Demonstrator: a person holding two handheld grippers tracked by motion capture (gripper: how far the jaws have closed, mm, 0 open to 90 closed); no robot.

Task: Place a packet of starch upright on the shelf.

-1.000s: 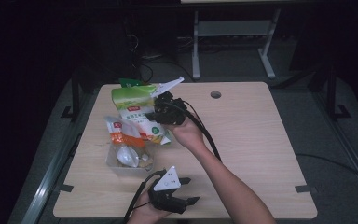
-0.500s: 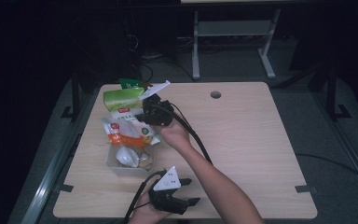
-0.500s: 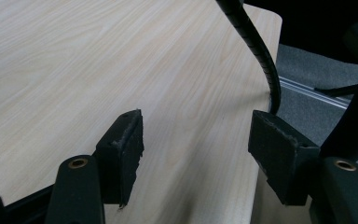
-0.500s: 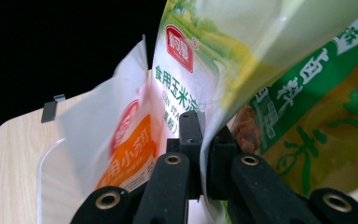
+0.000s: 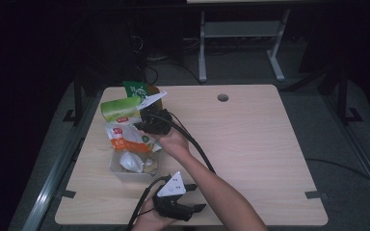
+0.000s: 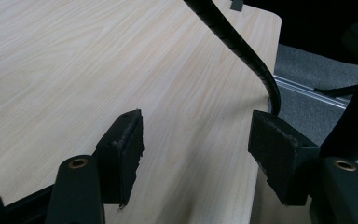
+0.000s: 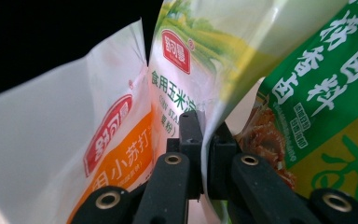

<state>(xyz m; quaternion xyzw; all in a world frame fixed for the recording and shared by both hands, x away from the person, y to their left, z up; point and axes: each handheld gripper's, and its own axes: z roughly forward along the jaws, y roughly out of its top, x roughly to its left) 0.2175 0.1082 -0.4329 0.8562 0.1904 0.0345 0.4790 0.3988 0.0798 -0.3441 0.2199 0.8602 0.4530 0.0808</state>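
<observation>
My right gripper (image 5: 147,120) reaches to the left over the pile of bags and is shut on the edge of a light green bag (image 5: 119,109) with a red label. In the right gripper view the two jaws (image 7: 204,123) pinch that bag's (image 7: 200,51) thin edge. A white and orange bag (image 7: 107,135) lies to its left and a dark green bag (image 7: 326,84) to its right. My left gripper (image 5: 195,197) rests near the table's front edge, open, with only bare wood between its pads (image 6: 121,144).
A clear tub (image 5: 118,172) with a white bundle (image 5: 130,162) inside stands in front of the white and orange bag (image 5: 125,137). The dark green bag (image 5: 136,89) sits at the back left. A black cable (image 6: 242,51) crosses the table (image 5: 250,144).
My right gripper has moved left and lower with the light green bag in it, and the bag now lies nearer the pile. The left gripper has stayed put.
</observation>
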